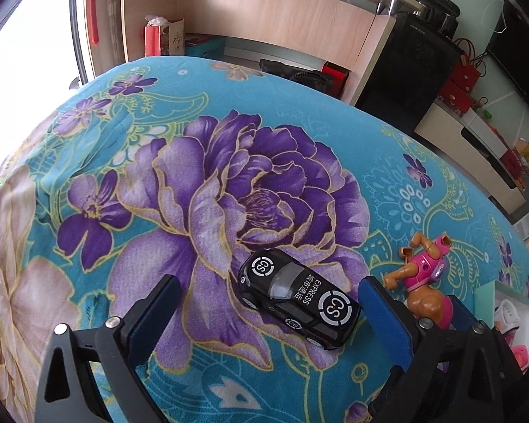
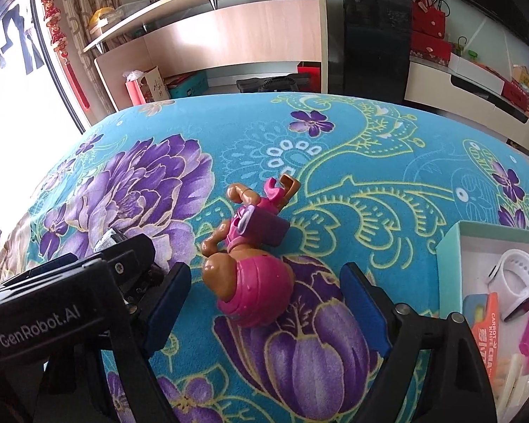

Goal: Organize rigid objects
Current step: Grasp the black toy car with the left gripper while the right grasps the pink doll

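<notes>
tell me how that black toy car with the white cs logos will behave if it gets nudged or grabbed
The black toy car with white CS logos looks like rigid plastic, so it probably keeps its shape when squeezed. It sits on its wheels, so a nudge may roll it, though the fuzzy floral blanket likely slows that.

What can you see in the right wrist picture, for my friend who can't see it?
A pink and brown toy dog lies on a flowery blue cloth, between the open fingers of the right claw. A box of small things sits at the right edge.
</notes>
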### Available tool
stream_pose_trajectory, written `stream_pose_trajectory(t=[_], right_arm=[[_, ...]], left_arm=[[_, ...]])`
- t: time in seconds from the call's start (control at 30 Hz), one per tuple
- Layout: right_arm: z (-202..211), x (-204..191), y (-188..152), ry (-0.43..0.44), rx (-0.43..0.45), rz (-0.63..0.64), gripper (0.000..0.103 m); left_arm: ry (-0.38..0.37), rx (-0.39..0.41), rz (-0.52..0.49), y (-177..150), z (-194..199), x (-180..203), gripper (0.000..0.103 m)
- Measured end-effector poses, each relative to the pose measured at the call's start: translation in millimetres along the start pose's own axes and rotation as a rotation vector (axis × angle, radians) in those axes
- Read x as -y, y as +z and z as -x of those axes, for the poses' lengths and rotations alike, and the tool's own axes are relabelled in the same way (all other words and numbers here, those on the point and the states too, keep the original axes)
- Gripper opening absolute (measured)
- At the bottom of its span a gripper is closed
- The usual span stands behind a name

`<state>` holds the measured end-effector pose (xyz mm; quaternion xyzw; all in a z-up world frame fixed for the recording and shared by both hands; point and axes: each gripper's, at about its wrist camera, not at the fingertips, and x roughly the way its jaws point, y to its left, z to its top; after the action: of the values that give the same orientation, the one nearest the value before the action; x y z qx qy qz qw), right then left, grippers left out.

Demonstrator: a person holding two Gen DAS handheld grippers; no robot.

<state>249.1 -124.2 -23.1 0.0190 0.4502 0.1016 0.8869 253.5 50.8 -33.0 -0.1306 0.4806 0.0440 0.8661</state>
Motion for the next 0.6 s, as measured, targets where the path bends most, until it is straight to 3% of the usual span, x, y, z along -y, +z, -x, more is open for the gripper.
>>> stream_pose_trajectory(t=[0.1, 0.23, 0.4, 0.43, 0.5, 0.6], right_arm=[[0, 0, 1, -0.011, 0.010, 0.006, 0.067], [2, 5, 2, 0.001, 0.015, -0.009, 0.063], [5, 10, 2, -0.003, 0.020, -0.020, 0.041], [6, 11, 2, 0.000, 0.020, -0.025, 0.041], [7, 14, 1, 0.003, 0.021, -0.036, 0.041], [10, 18, 1, 0.002, 0.024, -0.053, 0.041]], left_arm=[[0.002, -0.006, -0.002, 0, -2, 0, 0.096], [0.000, -0.005, -0.006, 0, -2, 2, 0.088], [-0.031, -0.004, -0.027, -1, 0, 7, 0.066], [-0.037, -0.006, -0.030, -1, 0, 8, 0.063], [-0.059, -0.005, -0.029, -1, -1, 9, 0.044], [-0.074, -0.003, -0.029, -2, 0, 9, 0.041]])
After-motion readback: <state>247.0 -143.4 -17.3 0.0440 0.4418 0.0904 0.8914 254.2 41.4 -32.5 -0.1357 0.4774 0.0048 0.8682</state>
